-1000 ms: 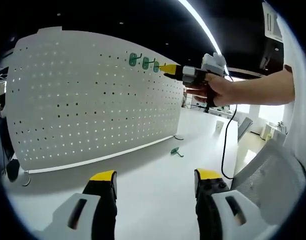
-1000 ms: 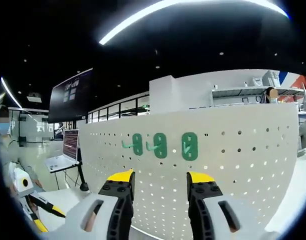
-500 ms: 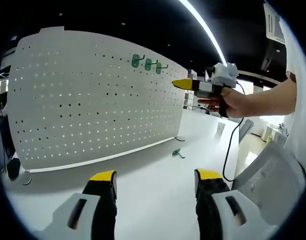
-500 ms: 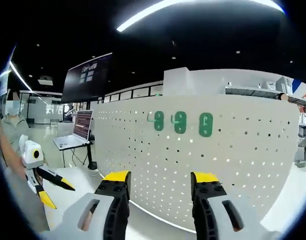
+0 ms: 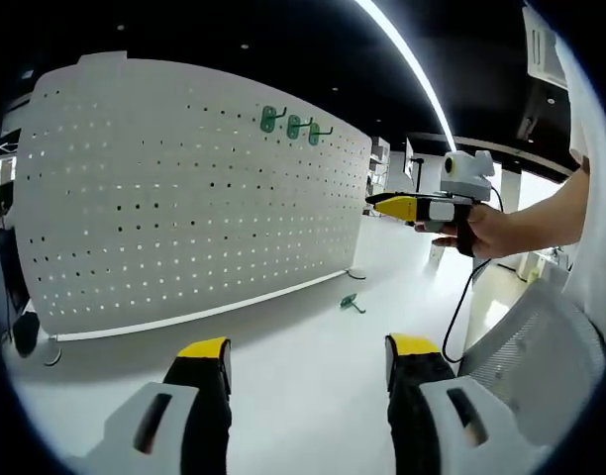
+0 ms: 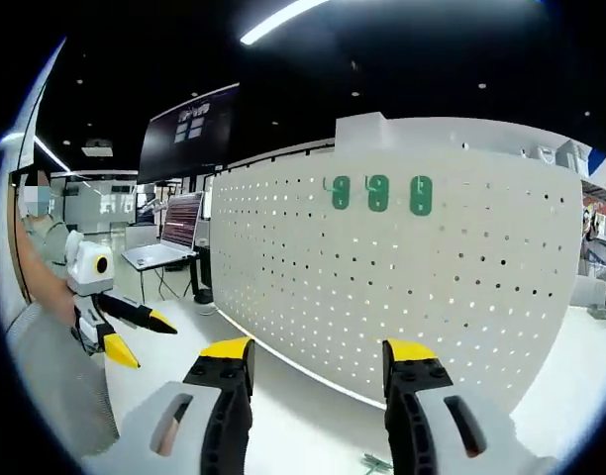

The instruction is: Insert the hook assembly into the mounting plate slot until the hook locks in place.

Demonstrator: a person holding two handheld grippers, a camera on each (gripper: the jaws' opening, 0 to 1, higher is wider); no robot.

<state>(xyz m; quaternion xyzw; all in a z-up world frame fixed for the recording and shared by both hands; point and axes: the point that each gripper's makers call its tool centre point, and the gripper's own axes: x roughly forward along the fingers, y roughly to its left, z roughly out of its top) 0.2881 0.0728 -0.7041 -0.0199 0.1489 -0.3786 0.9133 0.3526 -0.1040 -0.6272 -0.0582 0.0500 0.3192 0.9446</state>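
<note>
1. Three green plastic hooks (image 5: 293, 125) already seated in a row near the top edge of the white perforated mounting board (image 5: 184, 198); same three visible in the right gripper view (image 6: 378, 193), flat plates against the board, prongs sticking out.
2. One more small green hook assembly (image 5: 351, 302) lying loose on the white tabletop (image 5: 303, 376), just in front of the board's lower right corner, well apart from both grippers. Probably the same piece, partly cut off, at the bottom edge of the right gripper view (image 6: 375, 462).
3. Judged: task partly done, with at least that loose hook left to pick up and push into a slot.
4. Left gripper (image 5: 305, 361): yellow-tipped jaws spread, nothing between them, low over the tabletop.
5. Right gripper (image 6: 318, 366): jaws likewise spread and empty; seen from the left gripper view (image 5: 402, 206) held up in a hand, clear of the board, pointing toward it.
6. Around: open laptop (image 6: 169, 237) on a stand and a dark wall screen (image 6: 189, 129) beyond the board's far end; grey mesh chair back (image 5: 531, 356) at the right.
7. Nothing between either gripper and the loose hook; board face below the hooks free.
</note>
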